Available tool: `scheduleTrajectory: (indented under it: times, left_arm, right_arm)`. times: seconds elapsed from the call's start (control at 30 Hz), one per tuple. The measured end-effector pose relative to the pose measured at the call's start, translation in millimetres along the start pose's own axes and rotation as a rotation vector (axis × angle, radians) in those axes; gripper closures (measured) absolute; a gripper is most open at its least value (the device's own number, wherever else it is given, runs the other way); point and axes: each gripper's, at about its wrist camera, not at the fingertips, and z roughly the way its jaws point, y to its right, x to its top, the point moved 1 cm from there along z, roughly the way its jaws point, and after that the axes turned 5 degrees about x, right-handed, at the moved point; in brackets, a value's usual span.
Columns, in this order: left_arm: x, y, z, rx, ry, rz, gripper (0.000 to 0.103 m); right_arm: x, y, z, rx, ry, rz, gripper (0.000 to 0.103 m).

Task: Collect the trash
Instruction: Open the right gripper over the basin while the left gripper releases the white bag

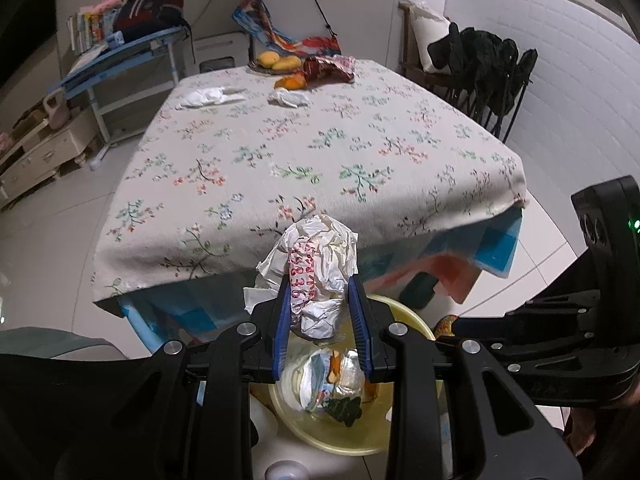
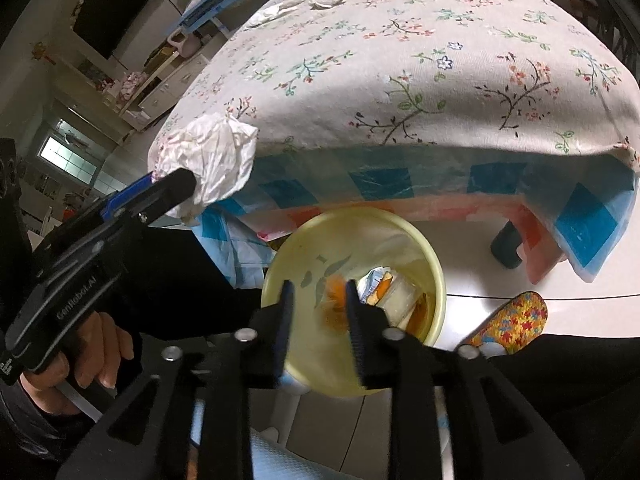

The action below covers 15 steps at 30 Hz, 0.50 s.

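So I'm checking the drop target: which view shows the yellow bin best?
Right wrist view: yellow bin shows its open mouth and trash inside. In the left wrist view, the bin is mostly hidden behind the left hand-held gripper.

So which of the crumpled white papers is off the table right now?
The red-printed wad, clamped in the left tongs above the yellow bin; the other two lie on the cloth.

left tongs (image 1: 320,312) clamped, right tongs (image 2: 320,320) parted
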Motion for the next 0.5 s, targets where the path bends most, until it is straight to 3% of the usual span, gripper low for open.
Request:
scheduleTrajectory:
  times: [0.2, 0.37, 0.5]
  left_arm:
    - [-7, 11, 10, -0.029, -0.065, 0.043, 0.070]
    - [-7, 13, 9, -0.017, -0.056, 0.052, 0.055]
    - [-5, 11, 5, 0.002, -0.030, 0.045, 0.050]
  right_arm:
    - [0, 0, -5, -0.005, 0.023, 0.014, 0.063]
    - [3, 4, -15, -0.020, 0.079, 0.037, 0.056]
    - [6, 8, -24, -0.020, 0.137, 0.060, 0.052]
